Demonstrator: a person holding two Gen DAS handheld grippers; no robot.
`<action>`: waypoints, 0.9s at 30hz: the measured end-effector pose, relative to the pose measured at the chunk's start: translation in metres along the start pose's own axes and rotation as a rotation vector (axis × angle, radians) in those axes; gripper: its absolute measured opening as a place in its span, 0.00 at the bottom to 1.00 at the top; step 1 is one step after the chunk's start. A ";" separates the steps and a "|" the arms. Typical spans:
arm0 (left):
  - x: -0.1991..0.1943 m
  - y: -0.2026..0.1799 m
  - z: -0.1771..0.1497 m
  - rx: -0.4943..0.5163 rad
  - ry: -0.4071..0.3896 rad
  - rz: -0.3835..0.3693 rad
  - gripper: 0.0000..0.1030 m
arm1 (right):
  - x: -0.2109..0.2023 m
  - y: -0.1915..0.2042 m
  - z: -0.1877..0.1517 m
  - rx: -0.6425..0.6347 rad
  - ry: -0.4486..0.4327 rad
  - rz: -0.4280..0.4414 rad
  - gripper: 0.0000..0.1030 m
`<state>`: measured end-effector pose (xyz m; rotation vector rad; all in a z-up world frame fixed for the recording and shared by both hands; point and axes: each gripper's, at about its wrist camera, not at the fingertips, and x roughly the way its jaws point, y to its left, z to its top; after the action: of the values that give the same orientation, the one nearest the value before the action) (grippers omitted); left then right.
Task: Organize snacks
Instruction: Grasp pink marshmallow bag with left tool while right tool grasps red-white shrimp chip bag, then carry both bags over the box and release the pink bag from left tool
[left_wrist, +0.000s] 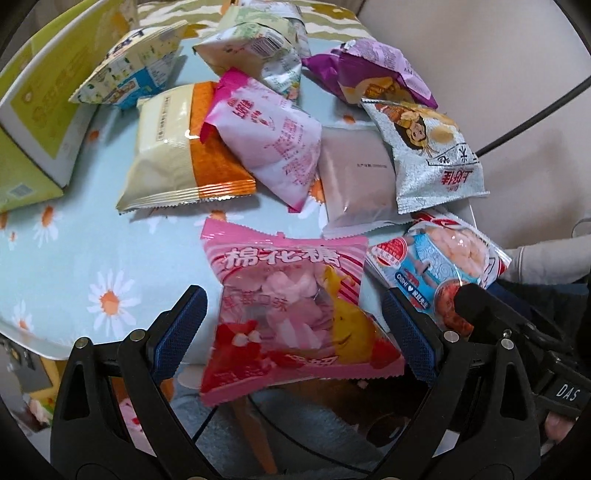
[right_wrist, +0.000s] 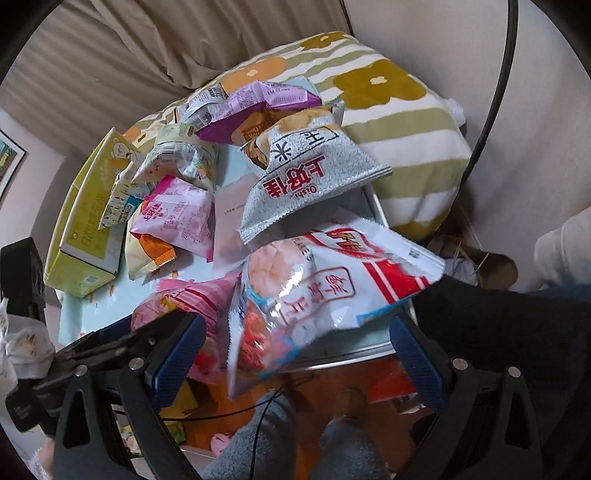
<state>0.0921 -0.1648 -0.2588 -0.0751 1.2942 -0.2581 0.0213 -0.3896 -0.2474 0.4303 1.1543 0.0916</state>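
The pink marshmallow bag (left_wrist: 295, 314) lies at the near edge of the table (left_wrist: 74, 258), partly overhanging it, and the left gripper (left_wrist: 295, 339) straddles it with jaws wide, pads clear of the film. Just beside it, at the near right corner, the shrimp chip bag (right_wrist: 325, 295) also overhangs, and the right gripper (right_wrist: 299, 354) stands wide around it, not touching. Behind them the remaining packets sit heaped toward the far edge, with a yellow-green box (left_wrist: 37, 122) at the left edge. Judgement: sorting appears barely begun; both grippers are at the approach step. Next, each must settle lower and close squarely on its bag without crushing the contents.
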 end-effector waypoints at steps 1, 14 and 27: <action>0.002 0.000 0.001 -0.006 0.007 -0.004 0.92 | 0.001 -0.001 0.001 0.002 0.000 0.003 0.96; 0.025 0.011 0.003 0.013 0.023 -0.025 0.80 | 0.022 -0.010 0.014 0.070 0.010 0.031 0.96; 0.017 0.017 0.004 0.039 0.017 -0.055 0.72 | 0.038 -0.020 0.023 0.125 0.013 0.040 0.71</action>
<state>0.1022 -0.1521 -0.2768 -0.0755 1.3044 -0.3321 0.0549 -0.4035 -0.2798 0.5638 1.1684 0.0574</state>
